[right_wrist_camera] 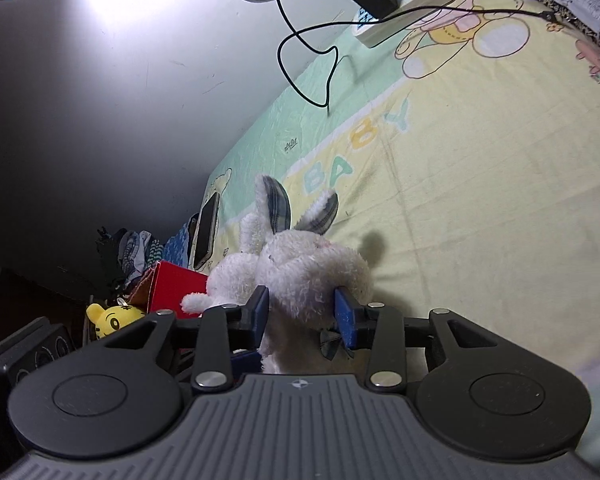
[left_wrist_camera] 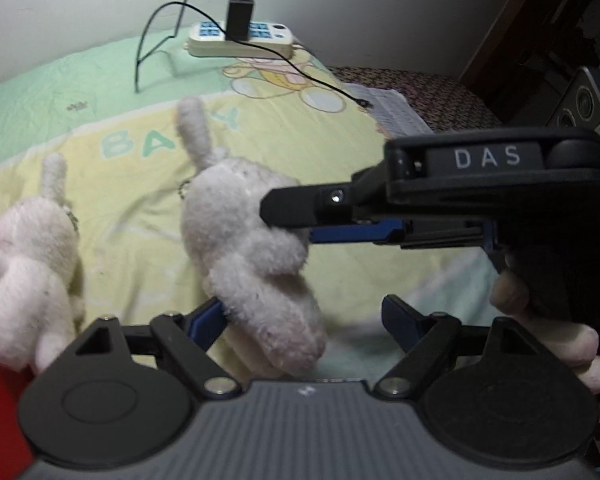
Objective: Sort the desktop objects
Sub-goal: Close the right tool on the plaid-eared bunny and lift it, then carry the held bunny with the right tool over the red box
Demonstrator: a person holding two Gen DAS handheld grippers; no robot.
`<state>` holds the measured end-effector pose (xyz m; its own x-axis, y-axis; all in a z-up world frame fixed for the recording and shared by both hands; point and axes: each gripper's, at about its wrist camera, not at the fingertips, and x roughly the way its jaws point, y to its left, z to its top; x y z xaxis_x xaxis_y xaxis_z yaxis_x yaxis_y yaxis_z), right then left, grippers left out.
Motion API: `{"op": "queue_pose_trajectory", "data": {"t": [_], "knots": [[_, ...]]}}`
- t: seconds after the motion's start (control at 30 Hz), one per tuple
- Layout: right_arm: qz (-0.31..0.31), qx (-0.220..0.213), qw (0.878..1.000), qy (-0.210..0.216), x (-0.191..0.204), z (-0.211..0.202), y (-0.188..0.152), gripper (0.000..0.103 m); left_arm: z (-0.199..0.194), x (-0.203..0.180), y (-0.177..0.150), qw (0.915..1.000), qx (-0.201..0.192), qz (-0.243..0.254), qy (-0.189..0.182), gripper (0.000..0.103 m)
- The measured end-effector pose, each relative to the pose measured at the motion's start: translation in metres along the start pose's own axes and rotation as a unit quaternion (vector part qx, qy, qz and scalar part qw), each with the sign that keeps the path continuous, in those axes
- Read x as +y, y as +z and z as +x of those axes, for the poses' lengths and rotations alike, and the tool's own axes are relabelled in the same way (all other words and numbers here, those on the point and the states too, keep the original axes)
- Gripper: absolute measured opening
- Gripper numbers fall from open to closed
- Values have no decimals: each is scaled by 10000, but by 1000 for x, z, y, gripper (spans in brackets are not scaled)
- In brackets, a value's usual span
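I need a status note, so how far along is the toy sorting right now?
Nothing looks clearly finished yet. In hand: the right gripper is clamped on a white plush rabbit, lifted off the baby blanket. The left gripper is open beside it. Left: a second white plush rabbit by the red box.

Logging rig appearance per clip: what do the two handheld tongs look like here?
Both look alike: left tongs and right tongs have black linkage arms with silver pivot screws, blue pads, and a ribbed grey body flanked by round black discs. The right unit's side reads "DAS". No sleeves are visible.
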<state>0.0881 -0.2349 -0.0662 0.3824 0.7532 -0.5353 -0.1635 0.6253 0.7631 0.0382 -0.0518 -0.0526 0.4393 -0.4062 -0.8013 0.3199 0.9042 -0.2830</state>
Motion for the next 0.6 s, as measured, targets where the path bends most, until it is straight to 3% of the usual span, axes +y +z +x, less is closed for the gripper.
{"op": "queue_pose_trajectory", "data": {"t": [0.07,0.1,0.23,0.3,0.5,0.6], "knots": [[64,71,9999,-55,-2,-12,-6,39,3,-17,-9,9992,113,150,-354,81],[107,212,9997,-45,0,-12,-11,39,4,-26,-13,9988,162,258,-379,74],[-310,75,9984,-462,8,-20,-32,38,10,-38,-29,9972,339,647,-163,73],[-111,182,9997,-131,4,-21,-36,38,6,-34,-37,9969,350,698,-75,73],[257,-404,9988,129,-5,-43,-28,38,-9,-10,-52,9994,307,164,54,74],[313,-445,9981,-283,-11,-38,-24,38,-16,2,-56,9996,238,-121,117,74]]}}
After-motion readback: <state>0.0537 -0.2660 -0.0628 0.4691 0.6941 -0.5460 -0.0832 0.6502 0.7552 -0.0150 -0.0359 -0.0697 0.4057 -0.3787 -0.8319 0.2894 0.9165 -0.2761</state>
